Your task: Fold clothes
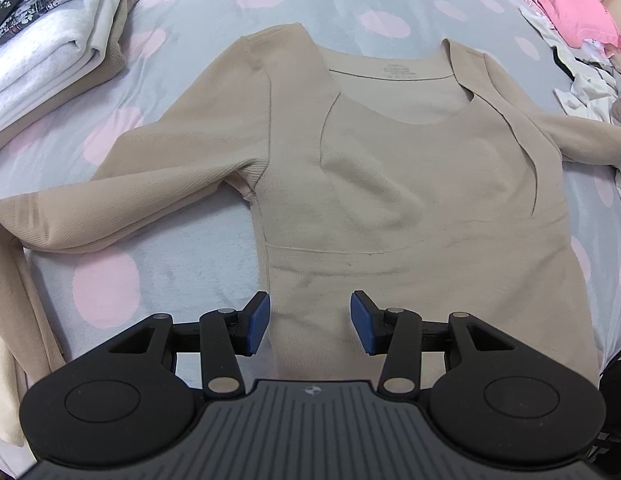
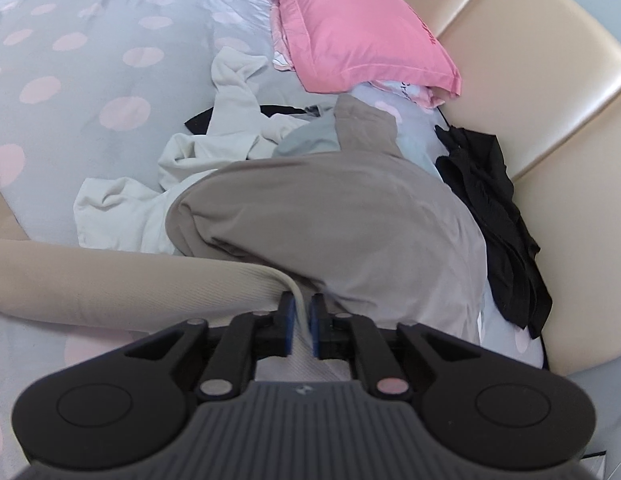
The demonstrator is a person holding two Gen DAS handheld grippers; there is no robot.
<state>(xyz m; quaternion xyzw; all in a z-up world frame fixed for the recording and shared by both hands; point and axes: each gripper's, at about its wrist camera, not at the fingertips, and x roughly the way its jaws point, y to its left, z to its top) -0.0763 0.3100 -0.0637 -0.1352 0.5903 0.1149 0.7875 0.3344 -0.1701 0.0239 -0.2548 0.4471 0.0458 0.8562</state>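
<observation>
Right wrist, tool (image 2: 299, 312) pinching sleeve (image 2: 130, 284) cuff

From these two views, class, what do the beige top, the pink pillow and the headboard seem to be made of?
Beige top: a soft ribbed knit, matte; fine ribs show along the sleeve.
Pink pillow: smooth woven cloth with a slight sheen, probably cotton or polyester.
Headboard: cream padded panels, glossy, likely leather or imitation.

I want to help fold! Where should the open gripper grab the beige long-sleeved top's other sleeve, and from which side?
Probably at the cuff end of the beige long-sleeved top's free sleeve, which bends down the bed's left edge. The open left gripper could come from the outer left side, because the sleeve lies flat and a thin edge pinches easily.
</observation>
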